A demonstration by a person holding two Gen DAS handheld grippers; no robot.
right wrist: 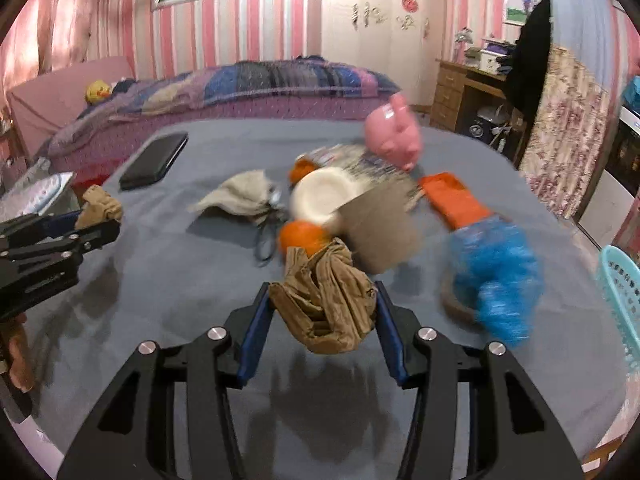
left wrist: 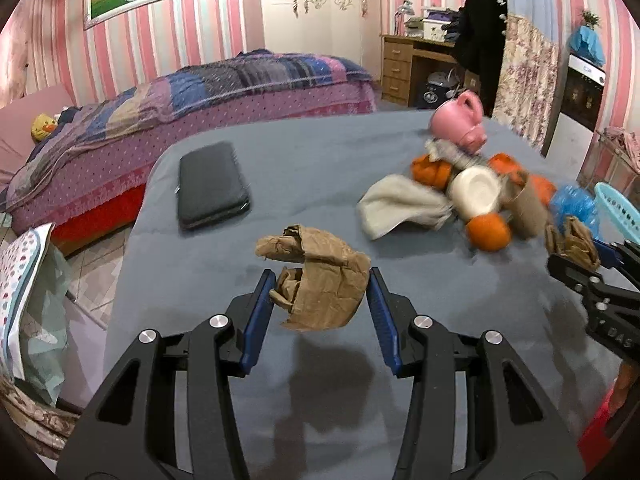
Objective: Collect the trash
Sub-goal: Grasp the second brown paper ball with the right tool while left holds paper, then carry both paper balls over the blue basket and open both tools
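A crumpled brown paper wad hangs just above the grey-blue tabletop, its shadow beneath it, with my left gripper shut on it. My right gripper is shut on a second crumpled brown paper wad, both blue pads pressing its sides, and it too is lifted off the cloth. Each gripper shows in the other's view: the right gripper at the right edge, the left gripper at the left edge. Beyond lie a blue plastic bag, a cardboard tube and orange wrapping.
A pile in mid-table holds a pink piggy bank, a white bowl, an orange and a beige cloth. A black case lies far left. A teal basket stands at the right edge. A bed lies behind.
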